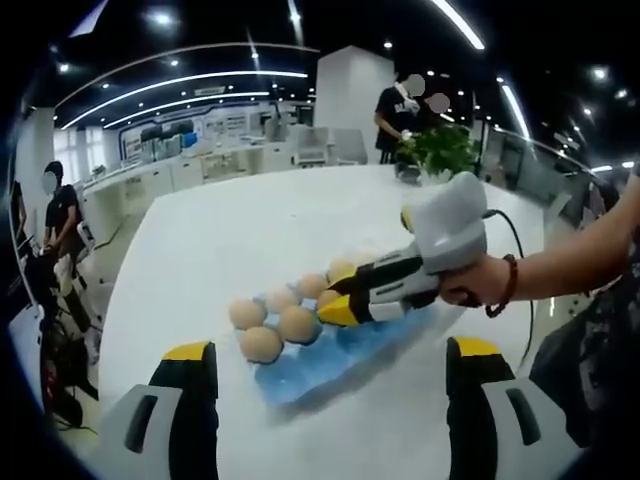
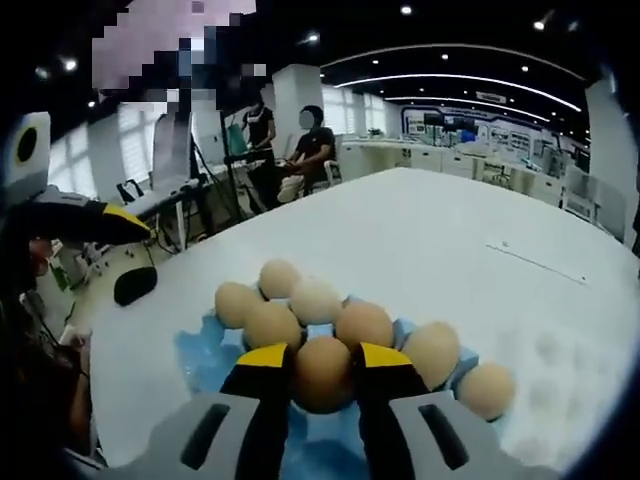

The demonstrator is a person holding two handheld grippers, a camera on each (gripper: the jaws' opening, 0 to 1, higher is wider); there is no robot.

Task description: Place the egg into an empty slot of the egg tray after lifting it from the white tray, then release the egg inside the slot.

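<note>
Two yellow-tipped jaws of the right gripper (image 2: 322,372) sit clenched on one brown egg (image 2: 322,375), seen nearest in the right gripper view. Egg is pinched at its flanks, low over the blue egg tray (image 2: 200,362). Cannot tell whether it already rests in a slot or hangs just above one.

Just beyond the held egg: row of seated eggs, one (image 2: 363,324) directly behind it, another (image 2: 272,325) to its left, more trailing off right toward the tray's end. Farther back, white table (image 2: 450,240), then desks and people at the room's edge.

Left gripper view, near: left gripper (image 1: 330,405) with jaws spread wide apart, released, nothing between them, hovering short of the tray (image 1: 330,370). Beyond it the right gripper (image 1: 345,303) comes in from the right, tips down among the eggs, a hand (image 1: 470,283) on its grip. A potted plant (image 1: 440,150) stands at the far end of the table.

Judgement: step in hand is seating and letting go. To do it well:
- Confirm the slot beneath is empty; neighbours are tight on both sides.
- Lower straight, no sideways drift, until the egg bears on the cup.
- Ease the jaws apart slowly; opening fast risks nudging adjacent eggs.
- Lift out vertically, tips clear before any swing away.

White tray not identifiable from here.
</note>
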